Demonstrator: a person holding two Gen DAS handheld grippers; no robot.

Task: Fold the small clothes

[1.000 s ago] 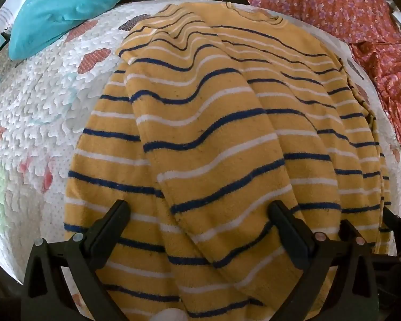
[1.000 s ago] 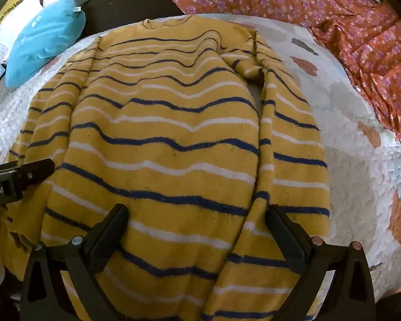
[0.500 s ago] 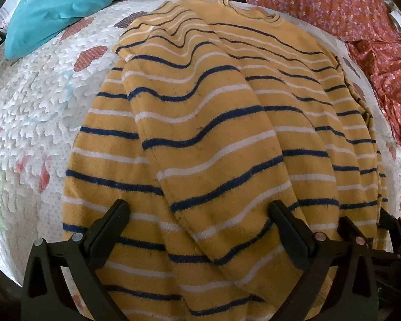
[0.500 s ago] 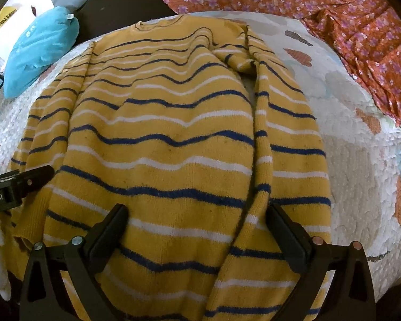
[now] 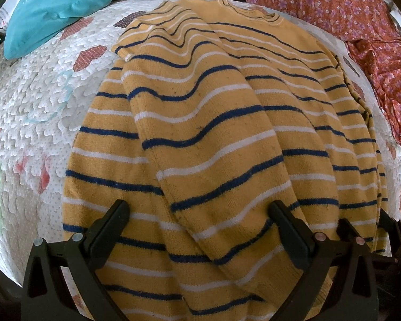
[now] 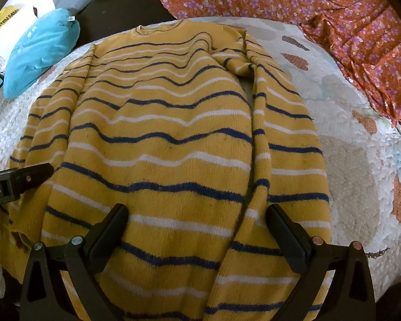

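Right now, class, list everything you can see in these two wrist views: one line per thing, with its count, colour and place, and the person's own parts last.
Sweater: one, yellow with navy and white stripes, lying on the quilt, collar at the far end, sleeves folded along the body.
Quilt: one, white with coloured patches, under the sweater.
Floral cloth: one, orange with purple flowers, far right.
Cushion: one, teal, far left.
Bag: one, white and yellow, far left, partly visible.
Left gripper: one, black, open above the sweater's near end.
Right gripper: one, black, open above the near end.
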